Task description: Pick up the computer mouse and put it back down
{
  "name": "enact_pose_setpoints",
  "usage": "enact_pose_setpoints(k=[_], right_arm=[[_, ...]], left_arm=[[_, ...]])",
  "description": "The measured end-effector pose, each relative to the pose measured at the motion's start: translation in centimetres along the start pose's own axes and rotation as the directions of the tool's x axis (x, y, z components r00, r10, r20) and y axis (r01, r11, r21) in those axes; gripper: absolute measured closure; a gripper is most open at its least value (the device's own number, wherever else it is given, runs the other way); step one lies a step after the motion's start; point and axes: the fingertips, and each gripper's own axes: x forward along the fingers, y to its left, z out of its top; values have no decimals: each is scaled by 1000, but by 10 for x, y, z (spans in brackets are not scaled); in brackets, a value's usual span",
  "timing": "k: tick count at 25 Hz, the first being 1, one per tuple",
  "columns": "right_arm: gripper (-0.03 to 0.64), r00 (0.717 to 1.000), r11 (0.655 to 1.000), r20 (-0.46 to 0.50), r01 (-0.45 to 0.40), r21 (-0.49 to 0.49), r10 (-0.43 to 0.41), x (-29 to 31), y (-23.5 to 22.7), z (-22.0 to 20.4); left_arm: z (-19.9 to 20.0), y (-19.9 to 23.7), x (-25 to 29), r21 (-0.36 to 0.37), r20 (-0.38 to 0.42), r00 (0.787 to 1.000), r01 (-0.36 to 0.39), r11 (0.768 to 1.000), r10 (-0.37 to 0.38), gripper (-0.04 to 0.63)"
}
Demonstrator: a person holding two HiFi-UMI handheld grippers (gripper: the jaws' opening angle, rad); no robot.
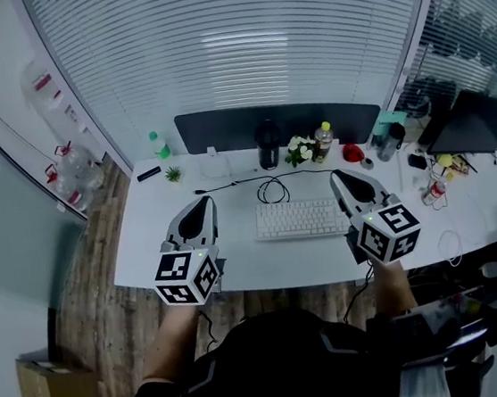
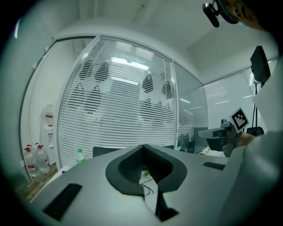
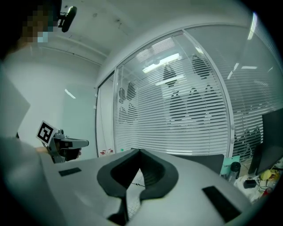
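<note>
grippers flank keyboard (image 1: pixel 300 219) over desk (image 1: pixel 239 266) (left gripper (image 1: pixel 202 204) and right gripper (image 1: pixel 340 176)), fingers (image 2: pixel 126 171) clenched empty

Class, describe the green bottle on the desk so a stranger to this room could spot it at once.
Start at the white desk and find the wide dark monitor along its far edge. The green bottle stands upright just off the monitor's left end. It is the only green one: the bottle beside the flowers has a yellow cap.
</note>
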Motion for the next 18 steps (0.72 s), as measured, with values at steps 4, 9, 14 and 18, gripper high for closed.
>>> enact_pose_setpoints(k=[4,9,14,18], right_arm=[[617,1000,1000,5,14,1,-14,3,-5,2],[618,1000,1000,4,18,20,-18,6,-5,0],[618,1000,1000,-14,14,26,-14,10,-4,-2],[618,1000,1000,-23,19,22,-18,9,-5,-4]], left_arm=[[4,4,3,10,5,1000,-6,1000,6,566],[7,6,5,50,15,1000,-28,998,28,566],[8,3,3,56,8,1000,-25,998,24,565],[7,3,2,53,5,1000,-31,998,30,566]])
